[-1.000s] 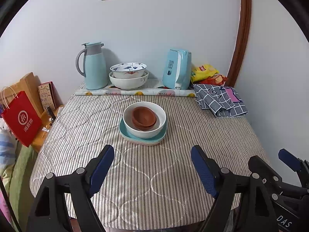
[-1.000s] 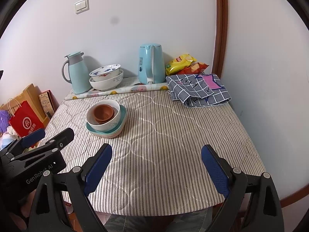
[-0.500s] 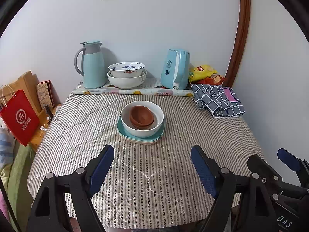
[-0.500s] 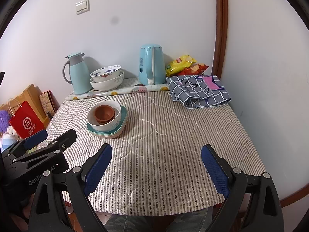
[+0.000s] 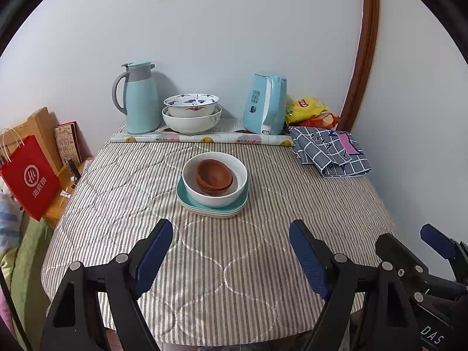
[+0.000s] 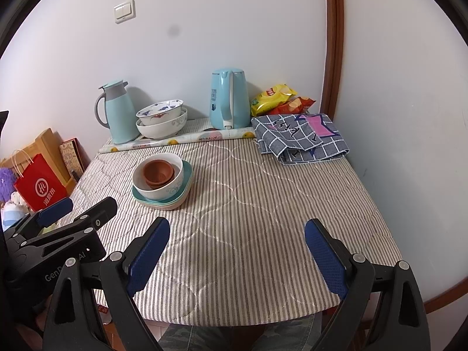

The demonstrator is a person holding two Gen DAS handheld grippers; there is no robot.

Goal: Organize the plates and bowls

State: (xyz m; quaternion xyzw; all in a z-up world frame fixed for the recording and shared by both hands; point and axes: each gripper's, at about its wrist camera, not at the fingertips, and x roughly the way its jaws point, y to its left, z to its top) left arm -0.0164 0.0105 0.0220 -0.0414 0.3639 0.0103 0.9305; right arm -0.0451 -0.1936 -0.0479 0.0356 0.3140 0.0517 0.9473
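Observation:
Small brown bowls (image 5: pixel 214 176) (image 6: pixel 158 171) are nested in a white bowl (image 5: pixel 234 196) (image 6: pixel 175 184) that rests on stacked teal and cream plates (image 5: pixel 215 210) (image 6: pixel 187 172) mid-table. A blue-patterned bowl (image 5: pixel 191 104) (image 6: pixel 160 111) sits in a larger white bowl (image 5: pixel 191 122) (image 6: pixel 162 128) at the back. My left gripper (image 5: pixel 231 256) is open and empty above the table's near edge; it also shows in the right wrist view (image 6: pixel 77 213). My right gripper (image 6: pixel 237 256) is open and empty, to the right of the stack; it also shows in the left wrist view (image 5: pixel 409 241).
A teal thermos jug (image 5: pixel 139 98), a blue kettle (image 5: pixel 264 103), snack bags (image 5: pixel 305 106) and a rolled patterned sheet (image 5: pixel 201 139) line the back wall. A folded checked cloth (image 5: pixel 330 150) lies back right. A red bag (image 5: pixel 29 175) stands left of the striped table (image 5: pixel 234 263).
Both grippers have drawn back slightly from the table, so the dishes look a little farther off. Nothing on the table has moved. Both grippers stay open.

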